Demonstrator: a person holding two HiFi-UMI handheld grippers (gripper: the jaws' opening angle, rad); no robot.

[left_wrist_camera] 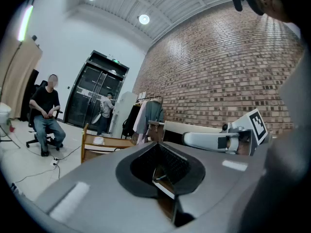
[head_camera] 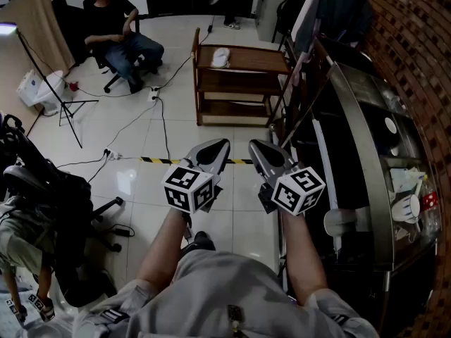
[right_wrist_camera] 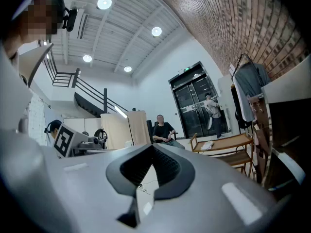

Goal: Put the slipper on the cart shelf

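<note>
Left tongs (head_camera: 224, 145) and right tongs (head_camera: 254, 145) both clamped shut on nothing, held level side by side, since I carry no load; slipper (head_camera: 221, 56) lies well ahead of both on cart (head_camera: 255, 59) top shelf, so placing looks done

Two grippers: left gripper (head_camera: 217, 148), right gripper (head_camera: 259, 148). One white slipper (head_camera: 221, 56). One wooden cart (head_camera: 257, 58), three shelves. Two other people: seated person (head_camera: 116, 27), standing person (left_wrist_camera: 106, 111). One tripod stand (head_camera: 63, 103).

wooden cart (head_camera: 255, 59) | top shelf: 1 white slipper (head_camera: 221, 56) | stands on: tiled floor (head_camera: 127, 139)
</note>
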